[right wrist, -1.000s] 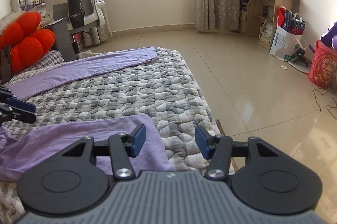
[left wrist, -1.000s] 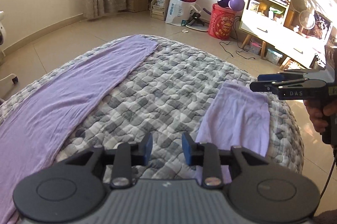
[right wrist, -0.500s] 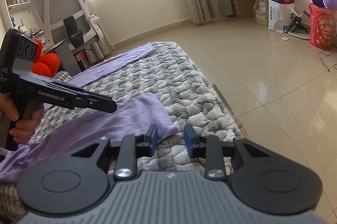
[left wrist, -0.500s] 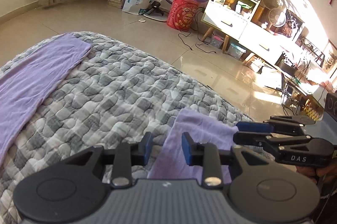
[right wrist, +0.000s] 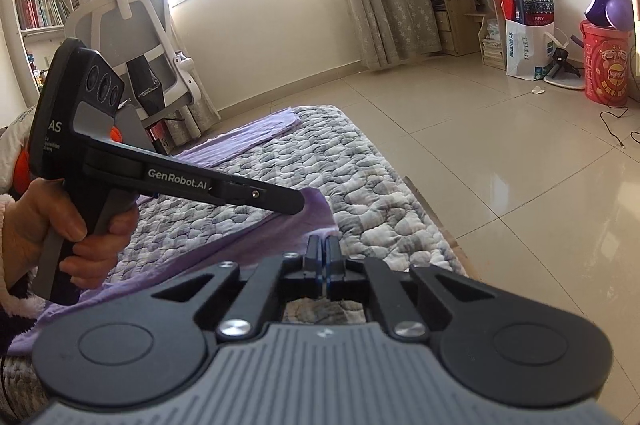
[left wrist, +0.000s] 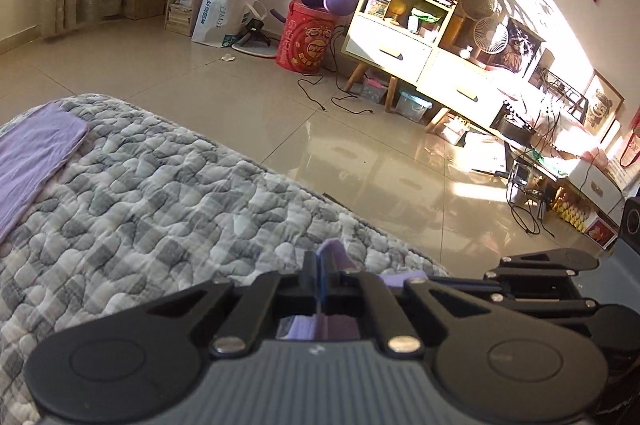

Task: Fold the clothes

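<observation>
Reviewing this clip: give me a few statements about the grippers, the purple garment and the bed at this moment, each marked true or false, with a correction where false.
1. The left gripper is shut on the purple garment. True.
2. The right gripper hangs open above the floor. False: it is shut at the garment's end near the bed's edge, pinching the cloth.
3. The garment lies on a grey checked quilt. True.
4. The garment is already folded into a small square. False: it stretches in long strips across the quilt.
5. A hand grips the left gripper's handle in the right wrist view. True.
6. A red bucket stands on the bed. False: it stands on the tiled floor beside the shelf unit.
</observation>
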Demonstrator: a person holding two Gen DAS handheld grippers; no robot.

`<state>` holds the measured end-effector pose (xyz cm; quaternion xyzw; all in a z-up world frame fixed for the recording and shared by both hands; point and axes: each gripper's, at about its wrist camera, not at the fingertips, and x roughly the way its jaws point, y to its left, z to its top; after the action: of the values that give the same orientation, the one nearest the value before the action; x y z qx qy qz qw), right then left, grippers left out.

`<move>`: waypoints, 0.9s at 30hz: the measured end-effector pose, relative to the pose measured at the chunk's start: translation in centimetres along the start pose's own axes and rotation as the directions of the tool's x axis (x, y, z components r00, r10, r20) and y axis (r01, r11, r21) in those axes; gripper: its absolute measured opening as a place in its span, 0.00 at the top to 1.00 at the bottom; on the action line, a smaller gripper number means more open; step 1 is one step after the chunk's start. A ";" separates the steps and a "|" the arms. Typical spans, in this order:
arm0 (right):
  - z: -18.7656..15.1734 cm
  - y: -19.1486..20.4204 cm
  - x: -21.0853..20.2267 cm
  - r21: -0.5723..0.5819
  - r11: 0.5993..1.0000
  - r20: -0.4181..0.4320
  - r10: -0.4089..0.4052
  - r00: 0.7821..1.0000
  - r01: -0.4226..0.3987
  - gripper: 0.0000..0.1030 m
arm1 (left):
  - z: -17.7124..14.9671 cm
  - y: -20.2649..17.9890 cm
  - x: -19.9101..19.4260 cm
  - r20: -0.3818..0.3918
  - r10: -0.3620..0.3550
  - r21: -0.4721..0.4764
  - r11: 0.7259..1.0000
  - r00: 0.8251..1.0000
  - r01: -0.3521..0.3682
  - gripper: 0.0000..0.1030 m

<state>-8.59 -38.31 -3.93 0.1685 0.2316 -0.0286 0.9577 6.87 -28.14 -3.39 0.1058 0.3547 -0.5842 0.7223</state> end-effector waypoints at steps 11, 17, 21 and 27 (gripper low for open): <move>0.8 -1.2 -3.4 0.022 0.999 0.033 -0.037 0.999 0.036 0.98 | 1.1 -2.0 1.2 0.012 -0.005 0.097 0.995 1.000 0.004 0.99; -0.6 -2.0 -2.2 0.037 0.995 -0.035 -0.092 0.995 0.093 0.98 | -0.4 -3.0 3.2 -0.012 0.040 0.153 0.987 0.999 -0.038 0.99; -1.1 -2.1 -1.8 0.032 0.994 -0.056 -0.104 0.993 0.106 0.98 | -0.9 -2.9 3.4 0.002 0.043 0.144 0.989 0.999 -0.043 0.98; -0.9 -1.4 -2.0 -0.001 0.993 -0.062 -0.117 0.991 0.118 0.90 | -0.4 -2.7 2.0 0.017 0.049 0.125 0.991 0.999 -0.051 0.78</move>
<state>-10.96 -39.38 -4.24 0.1566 0.2705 -0.0800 0.9465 4.31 -30.23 -4.24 0.1559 0.3095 -0.5876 0.7312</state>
